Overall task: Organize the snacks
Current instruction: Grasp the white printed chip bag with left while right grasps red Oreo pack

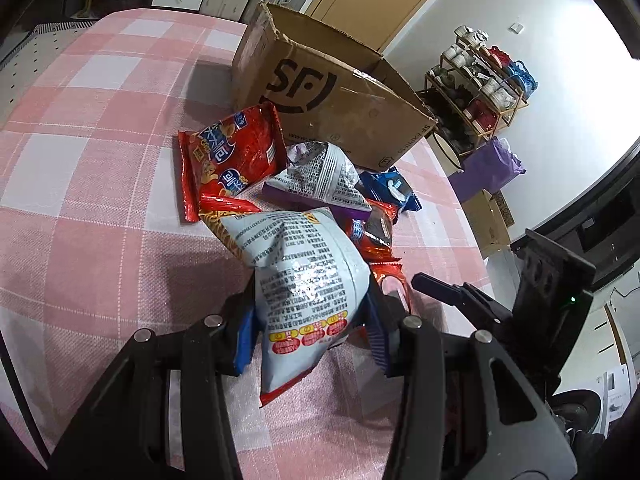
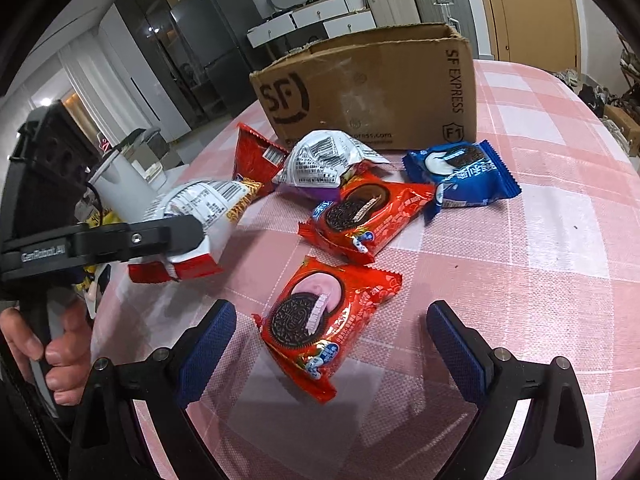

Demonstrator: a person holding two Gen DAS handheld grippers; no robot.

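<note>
My left gripper [image 1: 310,328] is shut on a silver and orange snack bag [image 1: 304,280], held just above the pink checked tablecloth [image 1: 100,208]. The same bag [image 2: 200,216] shows in the right wrist view, pinched by the left gripper [image 2: 176,236]. My right gripper [image 2: 332,344] is open, with its blue pads on either side of a red Oreo pack [image 2: 316,324] that lies on the cloth. An open SF cardboard box [image 2: 372,92] stands behind the snack pile; it also shows in the left wrist view [image 1: 320,96].
On the cloth lie a second red Oreo pack [image 2: 364,212], a blue Oreo pack [image 2: 460,176], a silver and purple bag [image 2: 324,164] and a red bag [image 1: 232,152]. A shoe rack [image 1: 480,88] stands beyond the table. Suitcases [image 2: 412,0] line the far wall.
</note>
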